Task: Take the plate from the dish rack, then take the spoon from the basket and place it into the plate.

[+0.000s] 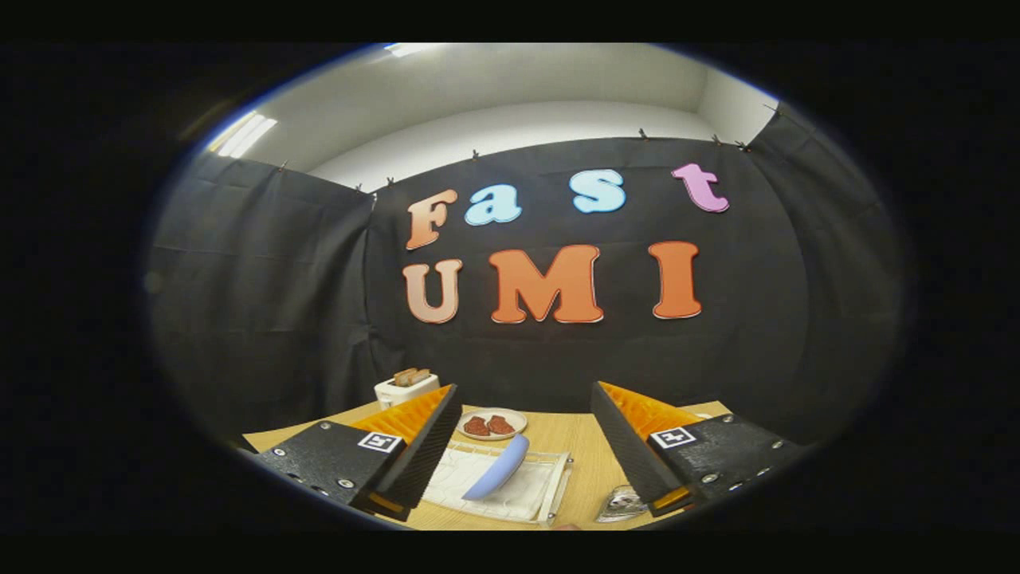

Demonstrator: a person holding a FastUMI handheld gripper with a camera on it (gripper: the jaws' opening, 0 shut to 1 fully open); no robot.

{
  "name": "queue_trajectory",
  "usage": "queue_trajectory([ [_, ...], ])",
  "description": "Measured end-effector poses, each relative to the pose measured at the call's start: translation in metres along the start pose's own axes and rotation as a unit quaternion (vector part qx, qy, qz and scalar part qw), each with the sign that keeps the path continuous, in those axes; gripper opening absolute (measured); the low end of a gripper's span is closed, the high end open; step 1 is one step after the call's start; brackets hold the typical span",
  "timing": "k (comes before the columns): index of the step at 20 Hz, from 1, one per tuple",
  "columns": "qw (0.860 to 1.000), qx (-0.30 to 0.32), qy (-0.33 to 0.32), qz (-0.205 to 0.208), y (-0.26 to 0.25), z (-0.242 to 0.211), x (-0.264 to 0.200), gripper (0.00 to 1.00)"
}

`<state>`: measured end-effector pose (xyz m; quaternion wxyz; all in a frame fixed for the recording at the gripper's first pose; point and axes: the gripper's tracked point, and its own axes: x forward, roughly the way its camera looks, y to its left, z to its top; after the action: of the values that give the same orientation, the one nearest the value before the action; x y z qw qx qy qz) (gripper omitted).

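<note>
Gripper view, looking forward along the two fingers of the claw, which stand wide apart with nothing held between them, raised above a light wooden worktop. Between the fingers and below them lies a white wire dish rack on the worktop; a pale blue plate stands tilted on edge in the rack, leaning toward the right, near the left finger and apart from it. Beyond the rack, farther along the worktop, rests a small cream-coloured dish bearing two reddish-brown pieces of food. To the left of that dish, behind the left finger, stands a white toaster with browned slices of toast projecting from its slots. Just beside the inner lower edge of the right finger, a shiny, crumpled-looking silvery object lies on the worktop; its nature cannot be told from this view. Black cloth forms the booth wall behind the worktop, with a pale ceiling above it.
</note>
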<state>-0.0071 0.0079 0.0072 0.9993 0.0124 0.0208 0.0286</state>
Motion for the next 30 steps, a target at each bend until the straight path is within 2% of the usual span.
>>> queue_trajectory([
  [6, 0.996, 0.035, 0.082, 0.031, 0.01, -0.018, 0.02, 0.97],
  [12, 0.976, 0.067, 0.202, 0.05, 0.028, -0.047, 0.039, 0.97],
  [16, 0.957, 0.088, 0.266, 0.071, 0.043, -0.061, 0.05, 0.95],
  [20, 0.937, 0.071, 0.333, 0.074, 0.045, -0.088, 0.06, 0.91],
  [24, 0.915, 0.092, 0.383, 0.083, 0.048, -0.104, 0.072, 0.82],
  [27, 0.89, 0.089, 0.44, 0.079, 0.043, -0.129, 0.075, 0.76],
  [30, 0.873, 0.075, 0.478, 0.058, 0.035, -0.158, 0.087, 0.68],
])
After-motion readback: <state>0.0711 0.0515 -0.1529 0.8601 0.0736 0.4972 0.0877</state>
